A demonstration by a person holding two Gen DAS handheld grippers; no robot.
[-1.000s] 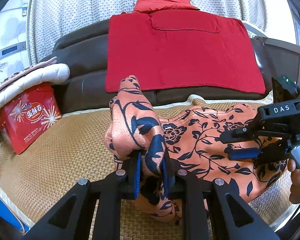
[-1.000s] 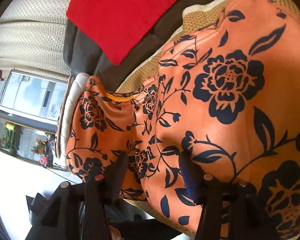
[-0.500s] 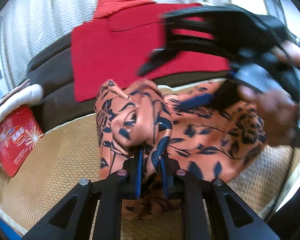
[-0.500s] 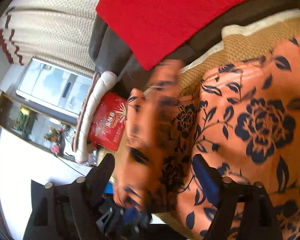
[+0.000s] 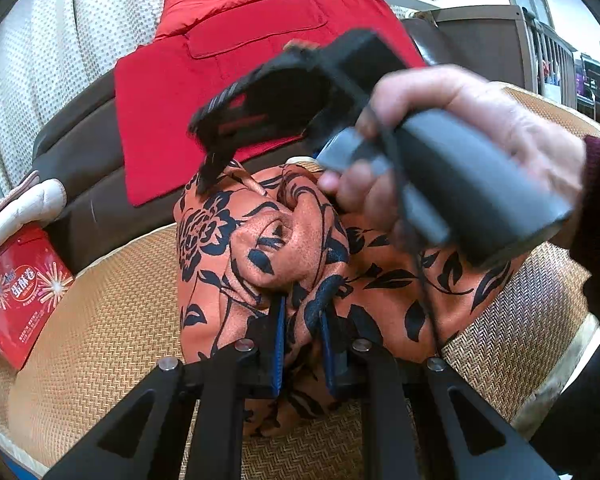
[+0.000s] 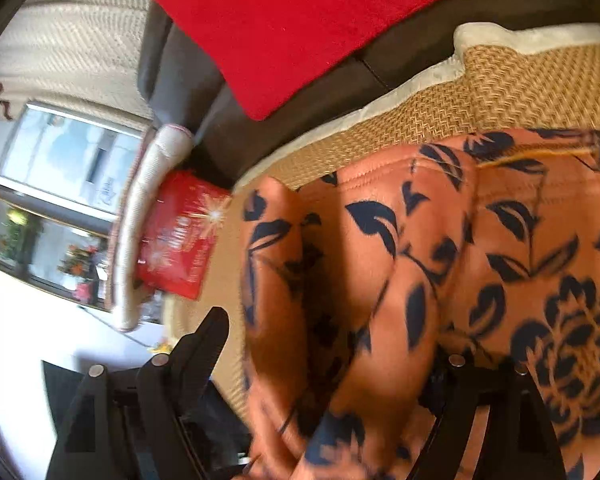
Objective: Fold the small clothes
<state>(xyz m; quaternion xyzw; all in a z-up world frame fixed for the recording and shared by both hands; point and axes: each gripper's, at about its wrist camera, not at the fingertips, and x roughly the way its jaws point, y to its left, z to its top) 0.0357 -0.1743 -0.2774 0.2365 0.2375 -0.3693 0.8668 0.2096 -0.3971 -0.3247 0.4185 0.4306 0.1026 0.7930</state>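
An orange garment with a dark floral print (image 5: 260, 248) lies bunched on a woven mat (image 5: 100, 328). My left gripper (image 5: 302, 344) is shut on a fold of it and holds that fold lifted. My right gripper (image 5: 228, 152) shows in the left wrist view, held in a hand above the garment's far edge. In the right wrist view the garment (image 6: 440, 264) fills the space between the fingers of my right gripper (image 6: 332, 344), which stand wide apart. One finger (image 6: 204, 344) is clear of the cloth.
A red printed box (image 5: 20, 292) stands at the mat's left edge beside a white cushion (image 5: 16, 208). A brown sofa (image 5: 72, 160) with a red blanket (image 5: 228, 64) runs behind the mat. The mat's right edge (image 5: 540, 360) is close.
My right gripper has let go of the garment's right side and swung across above the bunched fold. My left gripper keeps its hold and has moved right with the cloth.
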